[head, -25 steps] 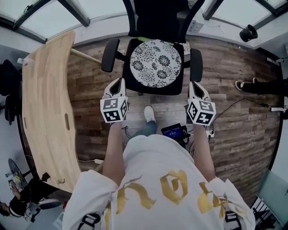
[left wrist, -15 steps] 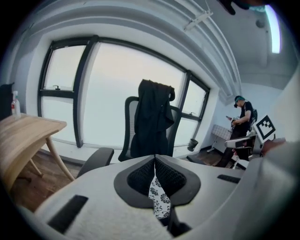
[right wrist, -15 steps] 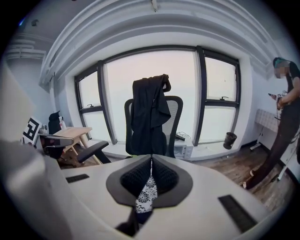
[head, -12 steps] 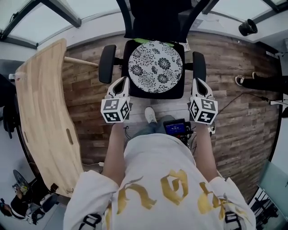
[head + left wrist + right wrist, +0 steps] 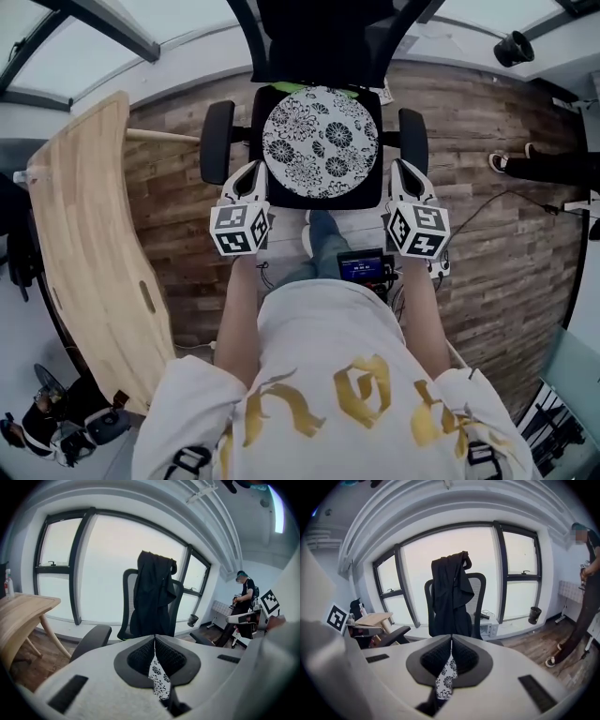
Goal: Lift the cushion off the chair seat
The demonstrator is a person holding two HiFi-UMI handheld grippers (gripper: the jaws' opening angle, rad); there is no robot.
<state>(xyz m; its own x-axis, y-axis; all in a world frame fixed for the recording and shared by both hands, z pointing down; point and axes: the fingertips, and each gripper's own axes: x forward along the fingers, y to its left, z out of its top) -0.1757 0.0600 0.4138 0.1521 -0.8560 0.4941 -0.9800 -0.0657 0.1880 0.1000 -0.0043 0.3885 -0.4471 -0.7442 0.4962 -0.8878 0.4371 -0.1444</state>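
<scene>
A round cushion (image 5: 322,141) with a black-and-white flower print lies on the black seat of an office chair (image 5: 281,192). My left gripper (image 5: 251,172) is shut and empty, its tips at the seat's front left corner, beside the left armrest (image 5: 217,141). My right gripper (image 5: 403,169) is shut and empty too, at the front right corner near the right armrest (image 5: 413,139). In the left gripper view the closed jaws (image 5: 154,637) point at the chair, and a strip of cushion (image 5: 159,682) shows below them. The right gripper view shows the same: shut jaws (image 5: 451,637) over the cushion (image 5: 444,679).
A black jacket (image 5: 450,590) hangs over the chair back. A curved wooden table (image 5: 89,244) stands at the left. A small device with a lit screen (image 5: 361,267) and cables lie on the floor by my foot. Another person (image 5: 587,597) stands at the right.
Both grippers have come forward to the chair and now flank the seat's front corners. The chair and cushion sit nearer in the head view. The jaws stay shut.
</scene>
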